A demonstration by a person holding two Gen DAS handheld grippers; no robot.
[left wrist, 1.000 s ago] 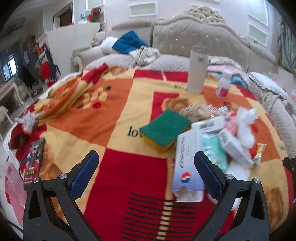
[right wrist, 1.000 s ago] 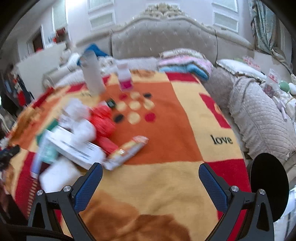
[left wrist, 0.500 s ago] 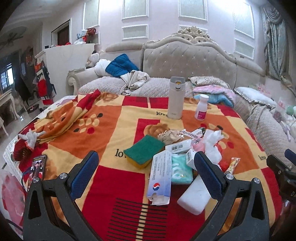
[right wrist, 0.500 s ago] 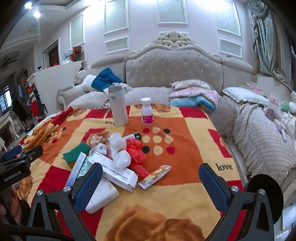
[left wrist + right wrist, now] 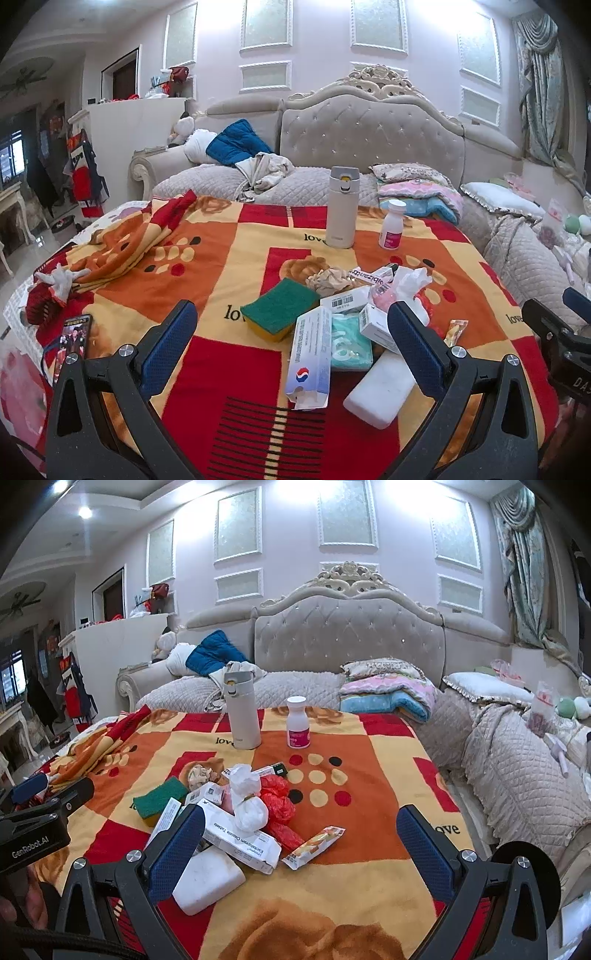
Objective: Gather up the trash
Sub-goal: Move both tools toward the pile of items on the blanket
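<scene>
A pile of trash lies on the orange and red blanket (image 5: pixel 229 258): a long medicine box (image 5: pixel 309 352), a crumpled tan paper (image 5: pixel 328 280), white tissue (image 5: pixel 248 805), a red plastic bag (image 5: pixel 277 797), a snack wrapper (image 5: pixel 314 845), a white block (image 5: pixel 207 879) and small cartons (image 5: pixel 345 302). A green and yellow sponge (image 5: pixel 279 312) lies beside them. My left gripper (image 5: pixel 291 341) is open and empty above the near side of the pile. My right gripper (image 5: pixel 301 843) is open and empty, held back from the pile.
A beige thermos (image 5: pixel 341 216) and a white pill bottle (image 5: pixel 391 229) stand behind the pile. A phone (image 5: pixel 74 339) lies at the left edge. Folded blankets (image 5: pixel 388 698) and a tufted headboard (image 5: pixel 347 642) are at the back, a quilted sofa (image 5: pixel 517 768) on the right.
Both grippers have pulled back and up from the blanket, so the pile looks smaller and farther. Their jaws stay open and nothing was picked up.
</scene>
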